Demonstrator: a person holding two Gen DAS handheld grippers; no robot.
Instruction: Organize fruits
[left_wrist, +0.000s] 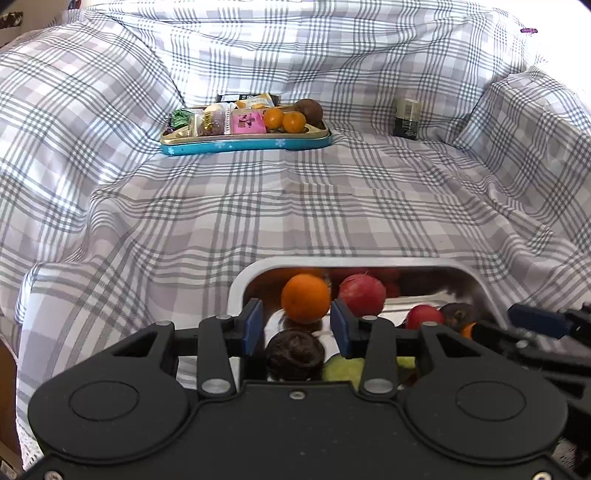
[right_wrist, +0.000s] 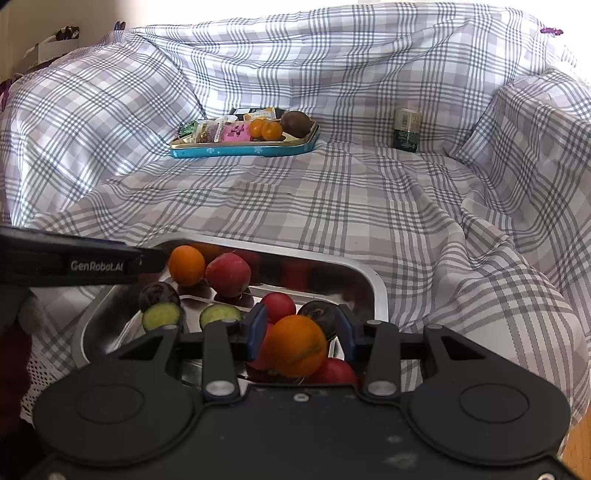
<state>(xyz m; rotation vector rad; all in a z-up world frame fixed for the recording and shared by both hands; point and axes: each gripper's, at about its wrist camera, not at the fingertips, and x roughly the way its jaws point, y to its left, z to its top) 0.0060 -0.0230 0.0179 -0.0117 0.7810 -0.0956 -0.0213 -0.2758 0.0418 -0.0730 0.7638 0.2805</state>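
Left gripper (left_wrist: 297, 325): jaws spread wide over the steel tray (left_wrist: 236, 280), holding nothing. An orange (left_wrist: 306, 298) sits just beyond the blue pads, in line with the gap; neither pad touches it. A dark wrinkled fruit (left_wrist: 294, 353) lies below the gap, nearer the gripper body, with a green fruit (left_wrist: 343, 369) at its 3 o'clock.

Right gripper (right_wrist: 301, 330): jaws also apart, a second orange (right_wrist: 295, 345) filling the space between the pads. I cannot tell whether the pads actually press it or it merely lies between them in the tray.

Other tray contents, right wrist view: red round fruit (right_wrist: 228, 275) at 11 o'clock from the right gripper, two cucumber-like halves (right_wrist: 162, 316) at 9 o'clock, a small red fruit (right_wrist: 279, 306) and a dark plum-like fruit (right_wrist: 317, 312) just behind the second orange.

Farther out, at 12 o'clock on the checked cloth (right_wrist: 332, 206): a blue-sided tin tray (right_wrist: 240, 150) holding wrapped snacks, two small oranges (right_wrist: 271, 130) and a brown fruit (right_wrist: 295, 123). A dark jar (right_wrist: 406, 129) stands at 1 o'clock, well apart.
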